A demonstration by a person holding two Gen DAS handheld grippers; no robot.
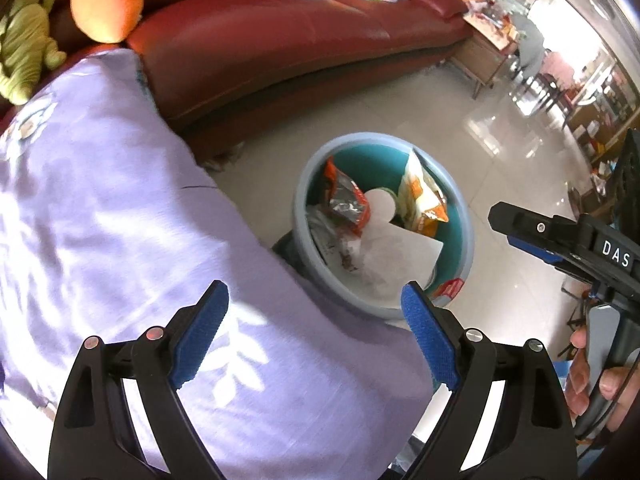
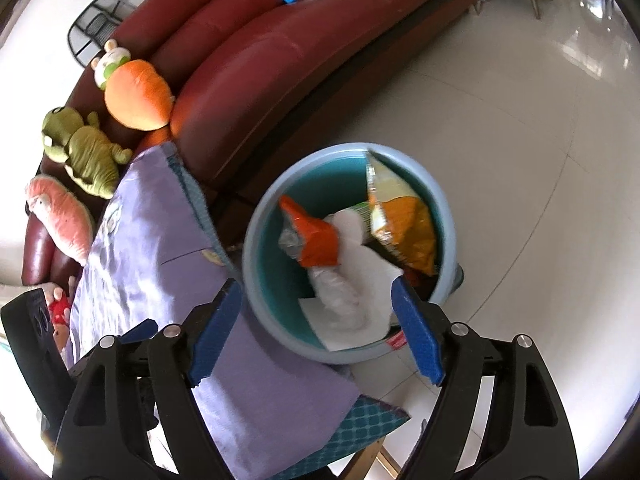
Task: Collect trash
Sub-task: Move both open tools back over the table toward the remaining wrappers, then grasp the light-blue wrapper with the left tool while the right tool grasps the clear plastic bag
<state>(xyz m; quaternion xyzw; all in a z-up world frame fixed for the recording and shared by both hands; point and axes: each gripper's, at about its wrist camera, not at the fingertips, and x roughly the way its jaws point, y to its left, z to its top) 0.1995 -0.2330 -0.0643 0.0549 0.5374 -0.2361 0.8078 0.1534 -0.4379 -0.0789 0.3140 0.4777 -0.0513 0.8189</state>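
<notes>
Only legible writing: "DAS" in white on the black body of the right tool (image 1: 516,224), seen side-on from the left wrist view w/ a hand (image 1: 588,368) on its grip. Print on the snack bags is too blurred to read.

Left tool (image 1: 316,316): jaws wide apart, nothing between the blue pads. Right tool (own view) (image 2: 320,320): jaws apart too, nothing held.

Trash sits in the round bin (image 2: 256,240), pale blue rim, teal inside, standing on the tiled floor (image 2: 520,140) just beside the purple-clothed table (image 2: 160,240). Inside: orange-red wrapper (image 2: 316,240), yellow-orange snack bag (image 2: 404,224) leaning on the far wall, white paper sheet (image 2: 360,332), crumpled clear plastic (image 2: 340,296), white round lid or cup (image 1: 380,204) (can't tell which). A red-white label (image 1: 452,288) at the near rim is partly cut off by the tool finger.

Red sofa (image 2: 280,60) behind; orange plush (image 2: 138,96), green plush (image 2: 86,152), pink plush (image 2: 60,216) on it. Books further along the seat are blurry.
</notes>
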